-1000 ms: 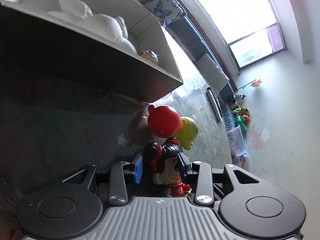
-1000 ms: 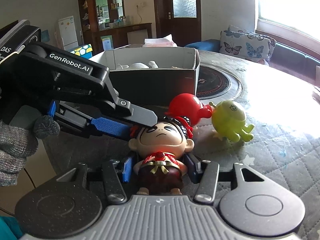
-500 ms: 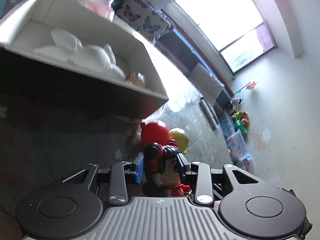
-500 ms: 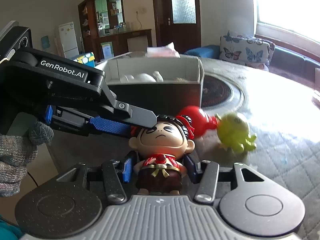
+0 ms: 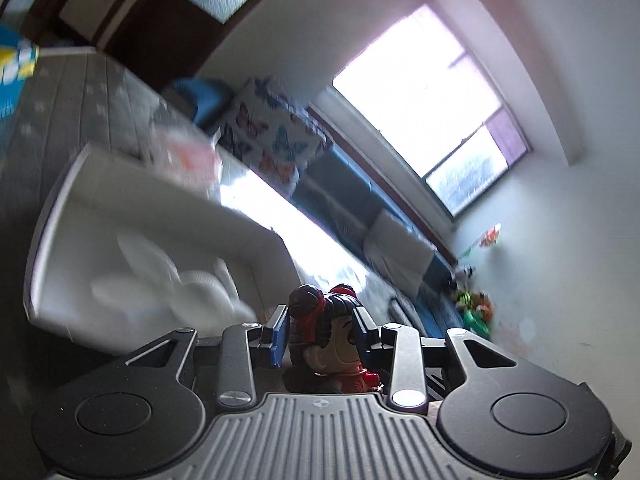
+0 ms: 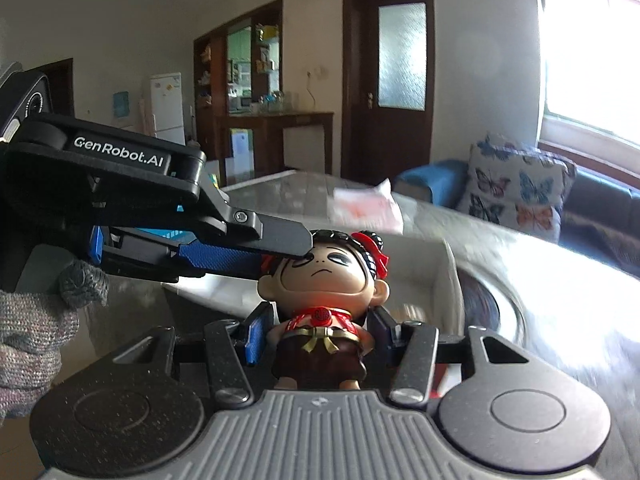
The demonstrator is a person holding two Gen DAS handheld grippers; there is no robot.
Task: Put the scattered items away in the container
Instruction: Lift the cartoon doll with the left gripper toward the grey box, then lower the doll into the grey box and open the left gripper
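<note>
A small doll (image 6: 320, 276) with black hair, red hair ties and a red-and-brown outfit hangs in the air, held by both grippers. My right gripper (image 6: 320, 332) is shut on its body, a blue pad on each side. From the left, my left gripper (image 6: 282, 248) is shut on the doll's head. In the left wrist view the doll's head (image 5: 332, 332) sits between the left gripper (image 5: 320, 328) pads. The open white box (image 5: 52, 216) lies just beyond and below, with a white plush toy (image 5: 192, 284) inside. The box wall (image 6: 444, 280) shows behind the doll.
A gloved hand (image 6: 32, 320) holds the left gripper. A pink-and-white tissue pack (image 6: 364, 208) lies behind the box on the quilted table (image 6: 560, 300). A butterfly cushion (image 6: 516, 188) and a sofa stand further back by the window.
Both grippers have risen with the doll. The red and green toys on the table have dropped out of view, and the box now shows from above.
</note>
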